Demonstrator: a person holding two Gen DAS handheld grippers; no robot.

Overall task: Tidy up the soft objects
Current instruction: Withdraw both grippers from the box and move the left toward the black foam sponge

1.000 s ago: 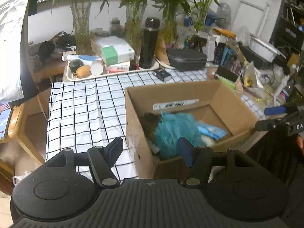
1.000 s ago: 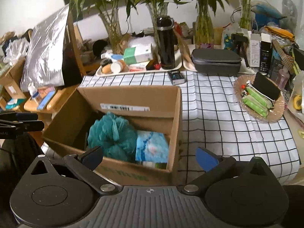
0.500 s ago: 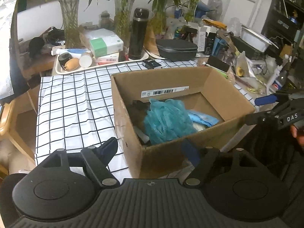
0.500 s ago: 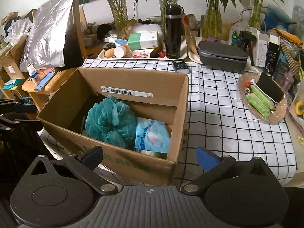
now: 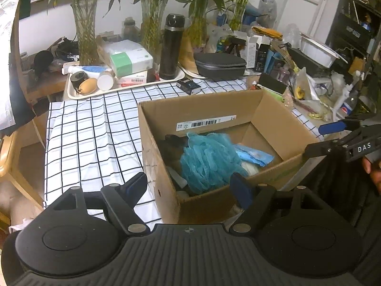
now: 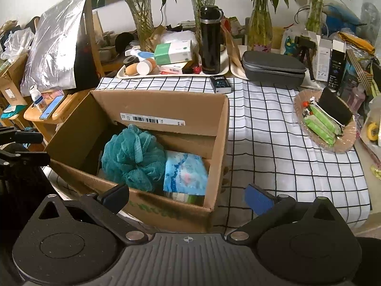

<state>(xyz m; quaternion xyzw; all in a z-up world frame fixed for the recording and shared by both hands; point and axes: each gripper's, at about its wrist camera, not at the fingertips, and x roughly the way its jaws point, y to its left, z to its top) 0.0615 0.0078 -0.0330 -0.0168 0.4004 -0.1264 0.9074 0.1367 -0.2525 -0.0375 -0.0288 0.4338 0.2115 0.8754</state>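
Pulled back and raised over the last second, both views now taking in the whole cardboard box (image 5: 238,109) instead of only its near corner, with more of its floor showing. Left gripper (image 5: 190,188) spread wide, holding nothing, hanging above the box's near left corner; right gripper (image 6: 188,196) just as wide apart and equally empty, poised over the near right corner. Teal mesh bath pouf (image 6: 133,155) resting inside the box, touching the blue printed soft pack (image 6: 185,174) to its right, neither one shifted across the earlier frames. Probably a retreat after dropping something in, or a survey before the next pick; no loose soft item visible on the black-and-white checked tablecloth (image 6: 273,143), so perhaps close to finished. Under and behind the pouf, a dark shape and something pale, both too buried to identify. Lower part of the soft pack cut off by the box's front wall. Beyond the cloth, a tray (image 5: 71,93) with a black thermos flask (image 5: 170,47) and a green-and-white carton (image 5: 131,58), then a grey zip case (image 5: 220,64); farther clutter too jumbled to sort out.
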